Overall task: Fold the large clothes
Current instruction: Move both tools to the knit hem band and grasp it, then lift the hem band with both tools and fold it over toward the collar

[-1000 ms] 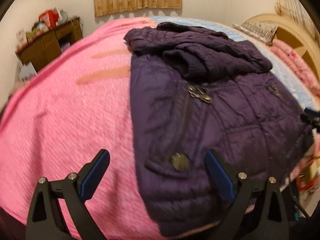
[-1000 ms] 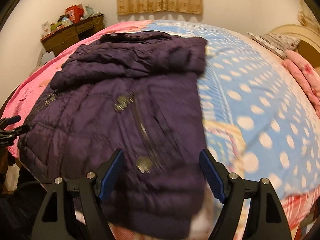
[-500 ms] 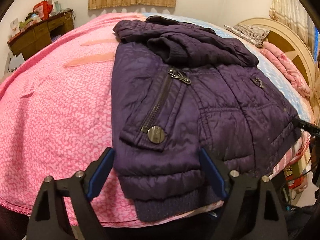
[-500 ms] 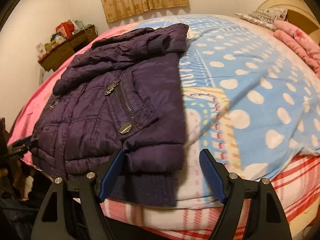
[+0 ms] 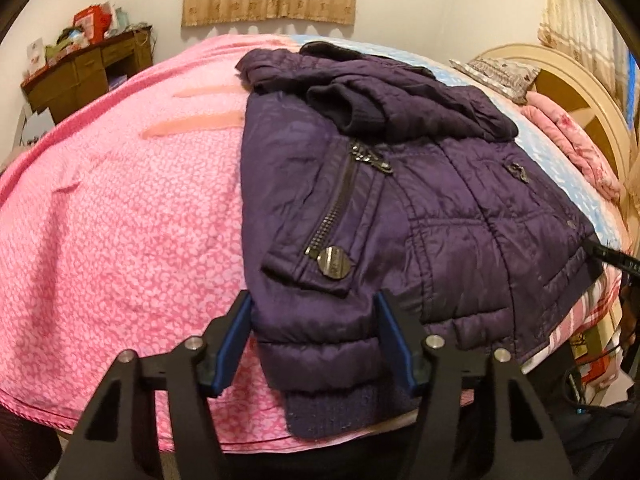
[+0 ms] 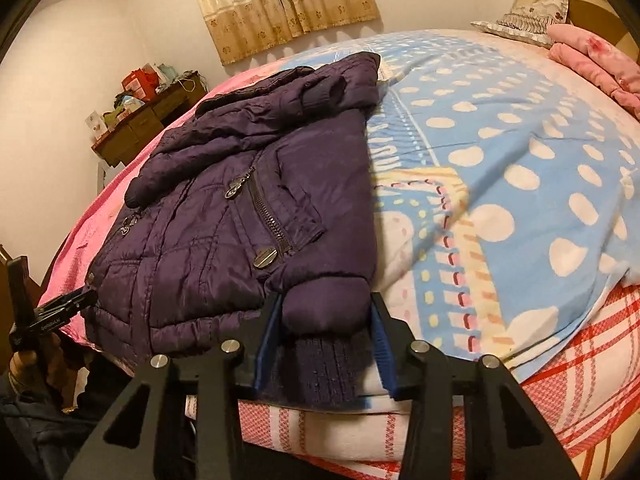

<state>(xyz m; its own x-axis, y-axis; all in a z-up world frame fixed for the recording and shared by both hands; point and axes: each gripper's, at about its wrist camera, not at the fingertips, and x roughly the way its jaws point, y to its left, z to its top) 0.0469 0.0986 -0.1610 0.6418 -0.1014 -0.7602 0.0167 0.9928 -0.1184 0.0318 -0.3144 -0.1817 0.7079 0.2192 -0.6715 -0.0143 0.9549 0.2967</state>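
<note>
A dark purple puffer jacket [image 5: 400, 184] lies on the bed with its sleeves folded across the chest, hem toward me. My left gripper [image 5: 314, 344] straddles the jacket's left hem corner, blue pads on either side of the padded hem, jaws partly closed around it. In the right wrist view the jacket [image 6: 240, 200] lies left of centre. My right gripper [image 6: 324, 344] straddles the right hem corner, with the ribbed knit band [image 6: 324, 368] between its pads. The left gripper's tip [image 6: 60, 308] shows at the far left of that view.
The jacket lies across a pink blanket [image 5: 120, 220] and a blue dotted blanket [image 6: 520, 152]. A wooden desk [image 5: 80, 76] with clutter stands by the far wall. Pillows and folded pink bedding [image 6: 592, 64] lie at the headboard. The bed edge is just below both grippers.
Both grippers have dropped and moved in to the jacket's near hem corners. Their jaws have narrowed around the padded hem from a wide open stance.
</note>
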